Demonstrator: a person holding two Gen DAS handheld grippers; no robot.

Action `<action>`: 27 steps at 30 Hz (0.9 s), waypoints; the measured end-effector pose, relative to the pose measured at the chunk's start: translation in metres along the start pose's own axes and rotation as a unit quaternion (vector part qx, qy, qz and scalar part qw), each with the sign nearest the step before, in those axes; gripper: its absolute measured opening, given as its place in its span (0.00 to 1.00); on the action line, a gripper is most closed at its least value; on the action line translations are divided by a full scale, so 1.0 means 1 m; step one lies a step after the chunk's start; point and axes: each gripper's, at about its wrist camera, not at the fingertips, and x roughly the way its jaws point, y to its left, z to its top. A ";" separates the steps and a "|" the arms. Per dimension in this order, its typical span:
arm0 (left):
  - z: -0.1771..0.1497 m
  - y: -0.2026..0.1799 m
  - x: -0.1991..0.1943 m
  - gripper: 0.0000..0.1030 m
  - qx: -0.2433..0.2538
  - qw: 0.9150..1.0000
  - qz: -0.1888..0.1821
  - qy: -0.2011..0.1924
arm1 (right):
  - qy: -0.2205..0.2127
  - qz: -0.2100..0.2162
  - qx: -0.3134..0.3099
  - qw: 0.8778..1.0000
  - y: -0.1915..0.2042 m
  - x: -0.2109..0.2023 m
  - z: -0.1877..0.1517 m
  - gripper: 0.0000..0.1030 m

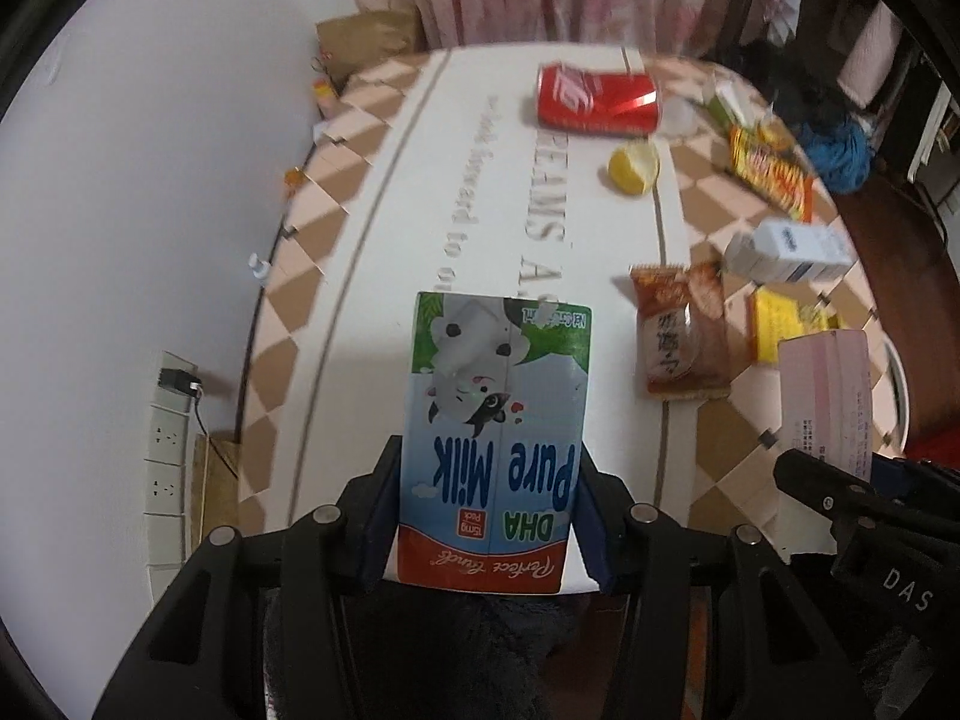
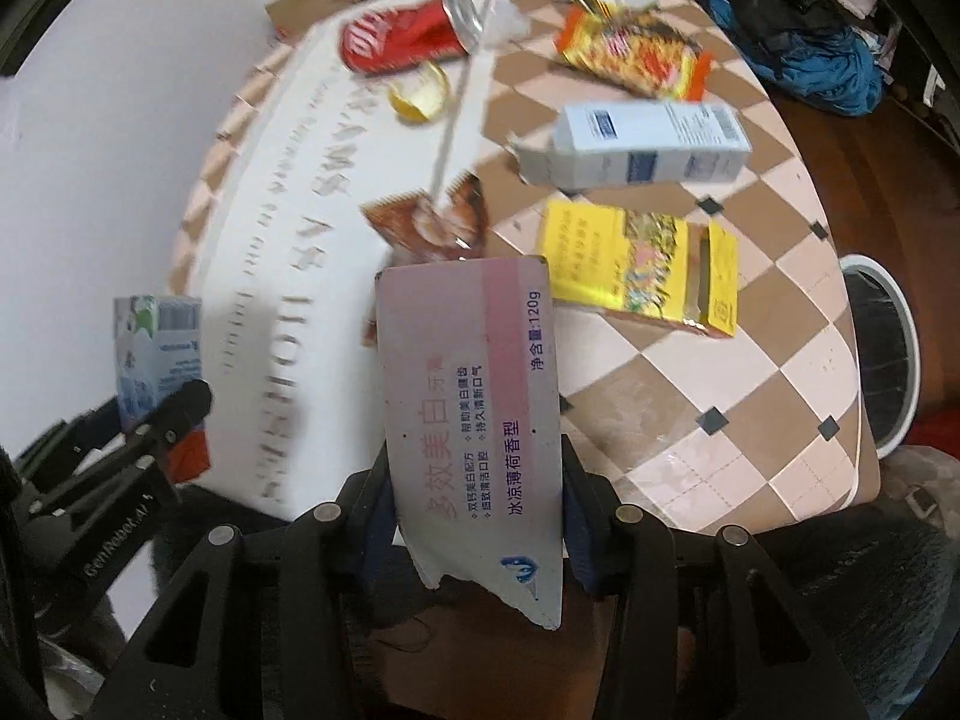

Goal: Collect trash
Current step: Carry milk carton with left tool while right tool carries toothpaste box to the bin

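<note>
The left gripper (image 1: 489, 516) is pinching a milk carton (image 1: 495, 438) between its fingers, the carton sticking straight out ahead of it over the table (image 1: 372, 252). Far ahead and slightly right of it, a red can (image 1: 597, 99) is lying on its side, with a lemon peel (image 1: 633, 167) just nearer. To its right a brown snack wrapper (image 1: 684, 330) is lying flat.

The right gripper (image 2: 477, 516) is clamping a pink toothpaste box (image 2: 471, 396), its torn end nearest the camera. Just ahead and right of that box, a yellow packet (image 2: 636, 267) is lying flat; beyond it, a white-blue box (image 2: 636, 147), then an orange-yellow wrapper (image 2: 630, 51). Off the table's right edge a bin (image 2: 885, 348) is standing on the floor.
</note>
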 end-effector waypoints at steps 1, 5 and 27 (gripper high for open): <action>0.001 0.001 -0.010 0.45 -0.004 1.000 -0.003 -0.008 | -0.008 0.010 -0.001 1.000 0.001 -0.008 0.006 0.47; 0.012 0.000 -0.044 0.45 -0.007 0.999 -0.012 -0.040 | -0.039 0.040 0.002 0.998 -0.005 -0.033 0.040 0.47; 0.106 -0.341 -0.082 0.45 0.160 0.953 -0.250 -0.053 | -0.177 -0.027 0.179 0.967 -0.311 -0.196 0.061 0.47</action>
